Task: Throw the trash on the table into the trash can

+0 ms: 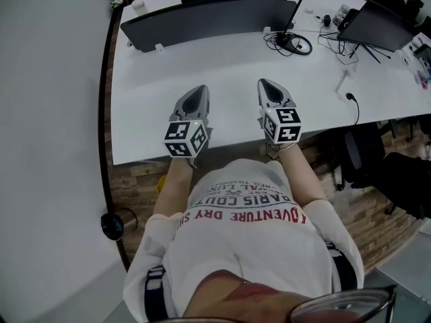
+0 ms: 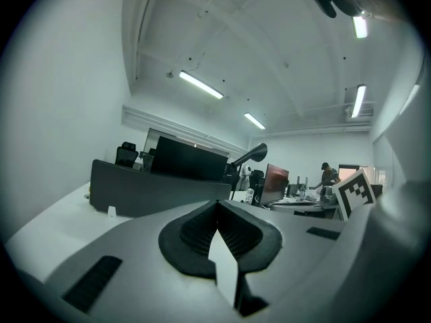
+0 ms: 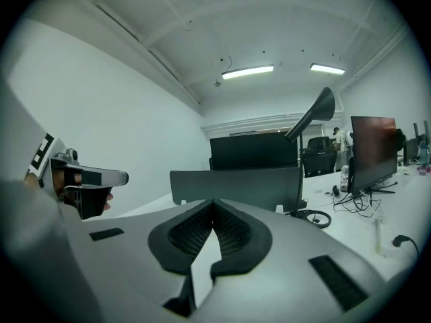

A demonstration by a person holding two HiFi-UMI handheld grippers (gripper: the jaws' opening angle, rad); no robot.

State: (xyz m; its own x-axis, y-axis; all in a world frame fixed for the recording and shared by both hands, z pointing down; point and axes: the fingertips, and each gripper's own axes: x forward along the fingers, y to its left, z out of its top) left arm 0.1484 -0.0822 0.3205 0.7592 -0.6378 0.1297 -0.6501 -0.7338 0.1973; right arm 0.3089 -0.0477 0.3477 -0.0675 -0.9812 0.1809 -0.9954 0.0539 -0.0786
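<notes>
Both grippers hover side by side over the near edge of a white table (image 1: pixel 155 106), pointing away from me. My left gripper (image 1: pixel 199 90) is shut with nothing between its jaws; in the left gripper view its tips (image 2: pixel 217 206) meet. My right gripper (image 1: pixel 265 83) is also shut and empty, its tips (image 3: pixel 214 204) closed in the right gripper view. No trash item and no trash can show in any view. The right gripper's marker cube (image 2: pixel 353 192) appears at the edge of the left gripper view.
A dark monitor (image 1: pixel 209 20) stands at the table's far side, and a second screen (image 1: pixel 380 24) at the far right. Headphones and cables (image 1: pixel 294 44) lie right of centre, with a plug lead (image 1: pixel 350 98) nearer. A black chair (image 1: pixel 363 155) stands right. A white wall (image 1: pixel 47 113) runs along the left.
</notes>
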